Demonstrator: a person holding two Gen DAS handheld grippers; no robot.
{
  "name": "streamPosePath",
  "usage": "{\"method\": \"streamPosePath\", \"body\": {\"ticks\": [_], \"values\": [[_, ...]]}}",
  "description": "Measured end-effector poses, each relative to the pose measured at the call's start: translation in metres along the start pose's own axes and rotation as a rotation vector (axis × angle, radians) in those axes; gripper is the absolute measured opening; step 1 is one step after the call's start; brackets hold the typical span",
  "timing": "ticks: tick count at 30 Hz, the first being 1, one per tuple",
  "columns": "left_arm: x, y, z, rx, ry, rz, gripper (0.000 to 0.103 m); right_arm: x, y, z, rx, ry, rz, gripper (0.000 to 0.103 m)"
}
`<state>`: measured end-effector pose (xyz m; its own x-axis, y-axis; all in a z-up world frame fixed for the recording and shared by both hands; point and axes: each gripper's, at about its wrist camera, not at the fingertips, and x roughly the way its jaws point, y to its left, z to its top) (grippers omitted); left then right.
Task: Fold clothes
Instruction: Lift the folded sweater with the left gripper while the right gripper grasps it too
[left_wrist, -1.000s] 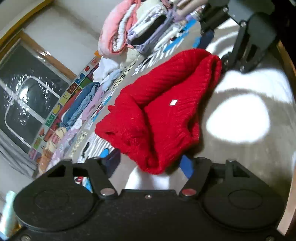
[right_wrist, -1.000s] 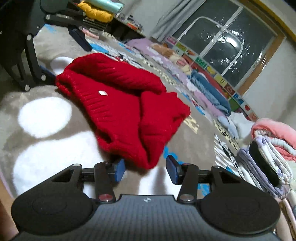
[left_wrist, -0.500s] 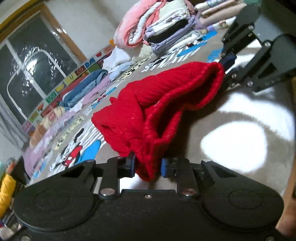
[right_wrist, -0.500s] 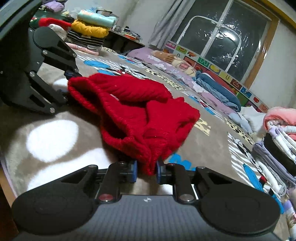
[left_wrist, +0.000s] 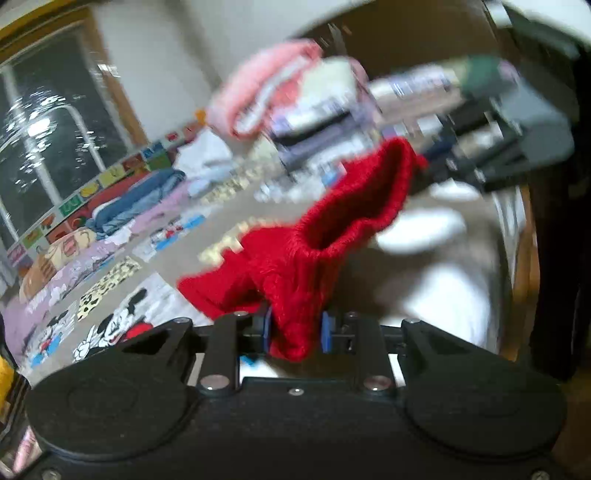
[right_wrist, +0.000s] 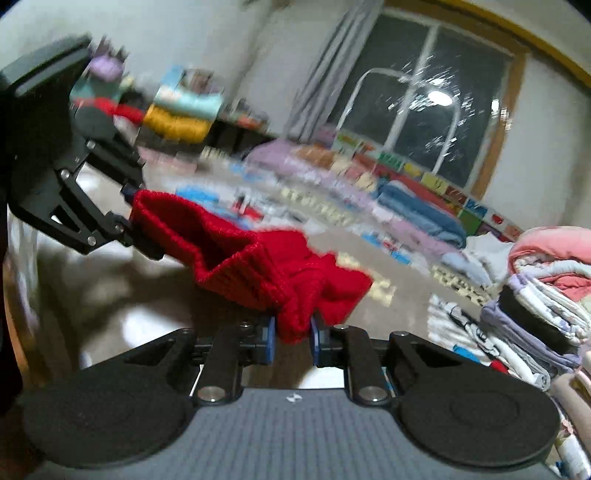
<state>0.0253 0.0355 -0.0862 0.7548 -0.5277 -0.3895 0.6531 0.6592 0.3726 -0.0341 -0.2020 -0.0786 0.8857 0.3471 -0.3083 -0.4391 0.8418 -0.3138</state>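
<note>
A red knitted garment (left_wrist: 314, 243) hangs stretched in the air between both grippers, its ribbed edge open like a mouth. My left gripper (left_wrist: 294, 330) is shut on one end of that edge, blue pads pressing the knit. My right gripper (right_wrist: 292, 332) is shut on the other end of the red garment (right_wrist: 240, 258). In the left wrist view the right gripper (left_wrist: 436, 162) shows at the far end of the cloth. From the right wrist camera the left gripper (right_wrist: 129, 218) holds the far corner. Both pictures are blurred.
A grey rug with white spots (left_wrist: 436, 295) lies below. A stack of folded clothes (right_wrist: 543, 295) stands at the right, seen also as the blurred pile (left_wrist: 295, 96). Laid-out clothes (right_wrist: 417, 218) line the wall under a window (right_wrist: 436, 110). A cartoon-print mat (left_wrist: 110, 325) covers the floor.
Both grippers closed on the red garment's edge and lifted it off the rug. It now hangs taut between them instead of lying in a heap.
</note>
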Motion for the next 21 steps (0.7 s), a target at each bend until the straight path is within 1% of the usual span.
{"method": "streamPosePath", "body": {"ticks": [3,6,10,12,16,18,21], "values": [[0.004,0.016,0.007,-0.103,-0.063,0.012,0.023,-0.002,-0.013,0.007,0.074,-0.051,0.0,0.02],[0.014,0.027,0.01,-0.204,-0.109,0.008,0.023,0.003,-0.027,0.008,0.156,-0.082,0.007,0.02],[0.029,0.042,0.013,-0.327,-0.158,-0.011,0.023,0.024,-0.055,0.007,0.319,-0.125,0.004,0.021],[0.038,0.051,0.013,-0.379,-0.171,-0.011,0.023,0.035,-0.069,0.006,0.395,-0.144,0.004,0.021],[0.059,0.074,0.009,-0.483,-0.182,-0.012,0.024,0.061,-0.088,0.0,0.478,-0.155,0.029,0.025],[0.07,0.084,0.006,-0.536,-0.184,-0.028,0.024,0.075,-0.094,-0.003,0.49,-0.154,0.043,0.025],[0.086,0.096,0.0,-0.585,-0.18,-0.057,0.024,0.095,-0.109,-0.009,0.571,-0.156,0.071,0.025]]}}
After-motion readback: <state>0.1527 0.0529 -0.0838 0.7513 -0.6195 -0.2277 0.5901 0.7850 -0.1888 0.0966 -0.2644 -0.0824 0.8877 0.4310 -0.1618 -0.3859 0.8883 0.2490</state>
